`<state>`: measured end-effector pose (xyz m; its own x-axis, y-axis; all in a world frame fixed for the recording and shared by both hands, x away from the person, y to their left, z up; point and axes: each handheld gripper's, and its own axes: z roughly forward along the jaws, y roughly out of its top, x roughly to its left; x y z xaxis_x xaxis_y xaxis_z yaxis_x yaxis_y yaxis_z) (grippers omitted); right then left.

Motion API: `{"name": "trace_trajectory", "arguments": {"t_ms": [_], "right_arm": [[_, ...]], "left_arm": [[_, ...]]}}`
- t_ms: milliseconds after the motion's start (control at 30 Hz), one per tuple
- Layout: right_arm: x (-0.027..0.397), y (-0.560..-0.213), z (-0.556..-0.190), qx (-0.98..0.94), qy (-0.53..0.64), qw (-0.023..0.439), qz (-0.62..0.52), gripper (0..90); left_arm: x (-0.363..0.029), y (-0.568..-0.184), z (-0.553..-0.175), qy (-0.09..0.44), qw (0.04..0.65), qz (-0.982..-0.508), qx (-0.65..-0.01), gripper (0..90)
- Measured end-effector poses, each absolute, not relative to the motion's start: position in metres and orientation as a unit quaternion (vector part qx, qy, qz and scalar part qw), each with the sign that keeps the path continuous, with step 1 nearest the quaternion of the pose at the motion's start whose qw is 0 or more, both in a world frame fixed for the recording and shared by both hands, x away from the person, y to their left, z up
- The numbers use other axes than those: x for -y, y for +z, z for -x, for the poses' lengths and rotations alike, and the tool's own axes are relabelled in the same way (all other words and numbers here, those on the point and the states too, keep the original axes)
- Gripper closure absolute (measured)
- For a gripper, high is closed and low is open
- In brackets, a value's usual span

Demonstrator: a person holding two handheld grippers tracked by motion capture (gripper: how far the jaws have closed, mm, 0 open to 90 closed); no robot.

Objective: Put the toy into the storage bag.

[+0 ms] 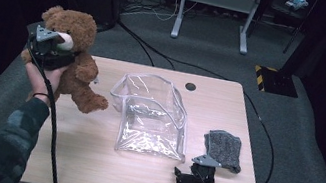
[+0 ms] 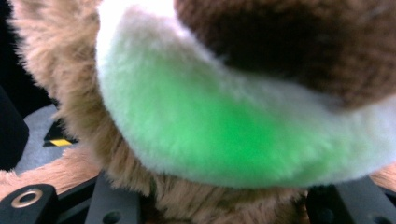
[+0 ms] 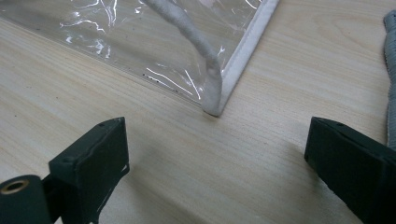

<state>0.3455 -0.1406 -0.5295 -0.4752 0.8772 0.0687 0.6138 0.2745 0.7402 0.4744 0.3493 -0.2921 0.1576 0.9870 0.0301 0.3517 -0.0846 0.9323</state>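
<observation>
Right hand-held gripper (image 1: pixel 192 176): jaws apart, empty, low right on my desk (image 1: pixel 86 169); bag unsteadied.
Clear bag (image 1: pixel 151 120): centre frame, floppy mouth could fold shut.
Left hand-held gripper (image 1: pixel 50 43): clamped on teddy bear (image 1: pixel 74 63), upper left, airborne; soft plush could slip.

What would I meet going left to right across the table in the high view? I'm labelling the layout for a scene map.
Left gripper clamped on the brown teddy bear → clear plastic bag → right gripper, jaws open → grey cloth.
</observation>
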Motion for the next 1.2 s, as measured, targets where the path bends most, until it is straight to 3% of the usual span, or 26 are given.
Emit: {"name": "trace_trajectory", "arguments": {"t_ms": [600, 1200], "right_arm": [[0.14, -0.53, -0.346, -0.78, 0.363, 0.184, -0.476, 5.6], [0.14, -0.53, -0.346, -0.78, 0.363, 0.184, -0.475, 5.6]], "left_arm": [[-0.314, -0.237, -0.499, 0.41, 0.439, -0.628, -0.495, 47.6], [-0.245, -0.231, -0.525, 0.394, 0.456, -0.649, -0.464, 47.1]]}}
